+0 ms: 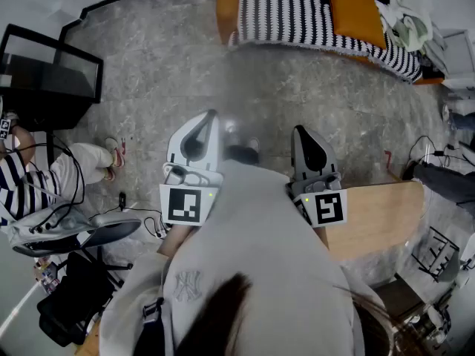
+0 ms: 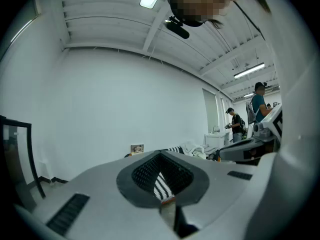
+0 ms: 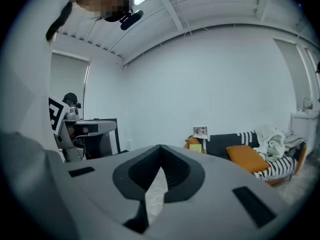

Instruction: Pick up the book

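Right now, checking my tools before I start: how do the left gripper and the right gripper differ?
The left gripper looks white, the right gripper dark grey. The left gripper points level toward the striped sofa, the right gripper slightly down at the floor. Both are shut and empty.

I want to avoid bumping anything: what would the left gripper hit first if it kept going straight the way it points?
Nothing close: the left gripper points across bare floor. First in its line looks to be the striped blanket on the sofa, though depth is unclear.
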`<state>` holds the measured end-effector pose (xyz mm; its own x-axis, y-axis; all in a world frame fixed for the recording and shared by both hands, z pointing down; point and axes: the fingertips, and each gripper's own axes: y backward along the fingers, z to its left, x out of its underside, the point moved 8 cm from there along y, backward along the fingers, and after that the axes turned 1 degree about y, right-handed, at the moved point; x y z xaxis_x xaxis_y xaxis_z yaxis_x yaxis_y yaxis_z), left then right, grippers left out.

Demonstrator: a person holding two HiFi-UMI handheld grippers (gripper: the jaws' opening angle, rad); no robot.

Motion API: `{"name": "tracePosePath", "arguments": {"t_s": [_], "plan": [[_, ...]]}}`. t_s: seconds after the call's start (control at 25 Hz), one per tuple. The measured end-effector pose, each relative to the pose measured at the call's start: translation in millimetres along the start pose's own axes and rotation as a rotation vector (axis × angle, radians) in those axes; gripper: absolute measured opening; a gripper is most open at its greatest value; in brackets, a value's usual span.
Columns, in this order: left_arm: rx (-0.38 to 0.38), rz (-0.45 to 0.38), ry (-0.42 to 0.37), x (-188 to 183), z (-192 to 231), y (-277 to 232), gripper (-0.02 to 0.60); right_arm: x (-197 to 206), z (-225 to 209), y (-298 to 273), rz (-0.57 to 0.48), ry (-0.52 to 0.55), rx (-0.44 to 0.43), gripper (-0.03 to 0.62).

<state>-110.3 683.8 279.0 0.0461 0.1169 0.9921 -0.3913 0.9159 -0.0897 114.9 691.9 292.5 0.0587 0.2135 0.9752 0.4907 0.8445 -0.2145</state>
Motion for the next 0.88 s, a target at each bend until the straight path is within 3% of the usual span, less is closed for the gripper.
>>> {"name": "tracePosePath", "arguments": {"t_s": [0.64, 0.88], "plan": [[0.005, 0.005, 0.007, -2.4, -4.2, -19.1, 0.009, -2.1, -16.7, -7.1, -0.003, -0.006, 0.000, 0.018], [0.003, -0.014, -0.016, -4.0, -9.5, -30.5, 0.009, -6.0, -30.6, -8.8, -0.040, -0.023, -0.057, 0.020]]}}
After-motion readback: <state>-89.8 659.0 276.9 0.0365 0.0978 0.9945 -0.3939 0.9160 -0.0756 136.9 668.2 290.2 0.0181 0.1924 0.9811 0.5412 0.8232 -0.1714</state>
